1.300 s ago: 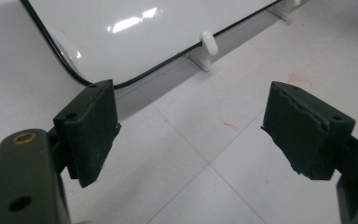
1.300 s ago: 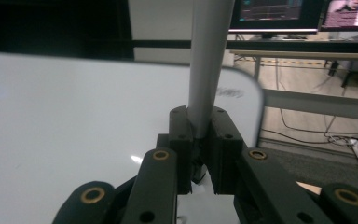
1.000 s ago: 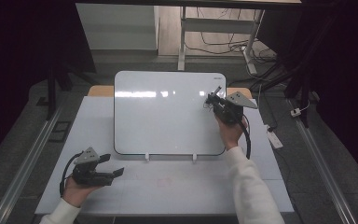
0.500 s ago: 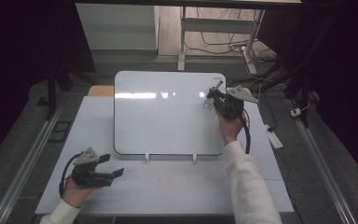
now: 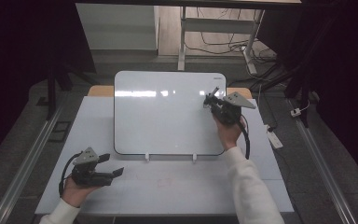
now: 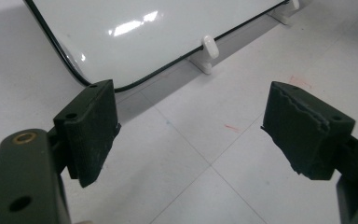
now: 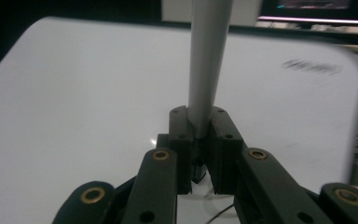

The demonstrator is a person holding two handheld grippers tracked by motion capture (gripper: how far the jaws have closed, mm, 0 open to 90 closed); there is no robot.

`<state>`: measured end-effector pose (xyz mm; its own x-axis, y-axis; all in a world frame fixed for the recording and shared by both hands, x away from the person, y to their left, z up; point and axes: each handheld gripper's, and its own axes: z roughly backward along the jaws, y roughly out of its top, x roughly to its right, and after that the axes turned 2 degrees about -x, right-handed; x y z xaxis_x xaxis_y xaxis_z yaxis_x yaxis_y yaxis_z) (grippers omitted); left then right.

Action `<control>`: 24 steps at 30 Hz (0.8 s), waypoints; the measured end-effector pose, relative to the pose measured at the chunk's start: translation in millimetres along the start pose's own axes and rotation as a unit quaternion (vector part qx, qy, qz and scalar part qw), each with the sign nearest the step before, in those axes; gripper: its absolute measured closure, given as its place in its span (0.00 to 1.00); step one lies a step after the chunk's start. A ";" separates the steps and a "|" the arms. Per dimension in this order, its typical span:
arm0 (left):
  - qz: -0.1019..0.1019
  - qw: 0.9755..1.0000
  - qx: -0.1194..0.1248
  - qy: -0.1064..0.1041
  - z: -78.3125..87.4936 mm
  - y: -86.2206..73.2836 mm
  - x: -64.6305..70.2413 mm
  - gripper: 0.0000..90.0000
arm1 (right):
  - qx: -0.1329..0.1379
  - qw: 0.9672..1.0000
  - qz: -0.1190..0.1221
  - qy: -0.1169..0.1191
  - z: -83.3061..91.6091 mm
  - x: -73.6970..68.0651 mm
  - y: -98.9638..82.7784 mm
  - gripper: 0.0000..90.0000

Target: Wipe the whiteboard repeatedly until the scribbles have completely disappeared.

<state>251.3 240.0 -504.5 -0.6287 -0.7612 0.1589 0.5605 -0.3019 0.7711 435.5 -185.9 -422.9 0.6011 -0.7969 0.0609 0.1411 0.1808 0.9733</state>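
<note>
Rested the left gripper (image 5: 113,164) at the front left of the tabletop (image 5: 177,191), jaws spread wide with nothing between them; took no part in the work, and best left there, clear of the board's white feet (image 6: 208,46). Farther in, stood a whiteboard (image 5: 163,116) tilted back on those feet, its face blank across the middle. At its upper right, held the right gripper (image 5: 210,100) with jaws clamped tight on the butt of a grey marker (image 7: 207,56), barrel running straight out from the jaws toward the board. Looked to be the writing step, with the tip at or just off the surface near the right edge; could not tell contact from above. Needed a light, steady press along the barrel's own line, since a propped board would likely rock or slide back under a hard push. Needed the wrist locked so the marker would not pivot in so short a grip. Wanted strokes drawn inward across the glossy face, away from the edge. Beyond, near the top corner, showed a faint dark smudge (image 7: 311,66), possibly a printed logo.
</note>
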 end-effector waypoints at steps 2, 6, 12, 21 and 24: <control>0.000 1.000 0.000 0.000 -0.5 0.0 0.7 0.21 | -0.006 1.000 0.011 0.011 1.2 -8.2 -6.0 0.90; -0.002 1.000 0.000 0.000 0.4 0.3 2.5 0.21 | 0.001 1.000 0.011 -0.016 3.6 1.6 -0.5 0.90; 0.001 1.000 0.003 0.000 1.4 0.1 1.0 0.21 | 0.003 1.000 -0.004 -0.013 7.4 5.3 -3.3 0.90; -0.001 1.000 0.004 0.001 1.8 0.4 2.1 0.21 | 0.010 0.999 -0.007 -0.040 14.1 16.6 -2.6 0.90; -0.001 1.000 0.002 0.001 0.8 0.6 1.2 0.21 | 0.010 0.999 -0.013 -0.039 14.7 16.8 -3.4 0.90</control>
<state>250.4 239.4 -503.4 -0.6294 -0.7613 0.1559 0.5570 -0.3021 0.7737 433.6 -208.4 -421.9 0.5334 -0.8443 0.0518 0.1391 0.1480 0.9792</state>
